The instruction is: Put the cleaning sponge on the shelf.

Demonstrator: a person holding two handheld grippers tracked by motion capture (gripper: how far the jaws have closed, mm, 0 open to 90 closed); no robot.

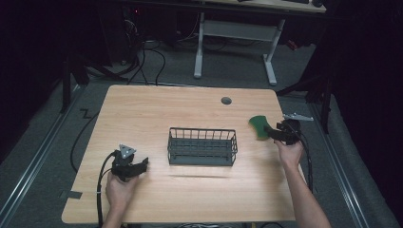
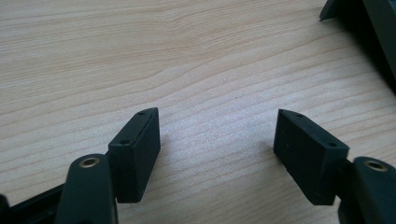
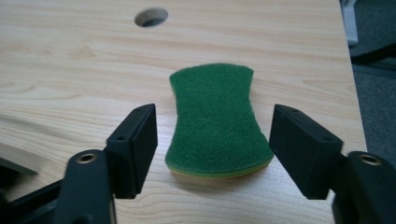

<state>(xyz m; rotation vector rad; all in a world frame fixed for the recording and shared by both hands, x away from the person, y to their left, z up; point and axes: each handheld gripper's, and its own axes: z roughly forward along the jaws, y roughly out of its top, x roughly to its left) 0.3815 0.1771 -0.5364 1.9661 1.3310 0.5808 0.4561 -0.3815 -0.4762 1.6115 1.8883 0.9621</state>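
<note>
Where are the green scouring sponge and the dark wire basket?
green scouring sponge [image 3: 215,119], right gripper view, middle of its green top.
dark wire basket [image 1: 203,131], high view, far rim.

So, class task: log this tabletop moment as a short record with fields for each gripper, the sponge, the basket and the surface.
left gripper: open, nothing between jaws, over bare wood
right gripper: open, jaws either side of the sponge's near end, gaps visible
sponge: green top, yellow base, flat on table
basket: dark wire, mid-table, looks empty
table: light wood, round hole at far edge
</note>
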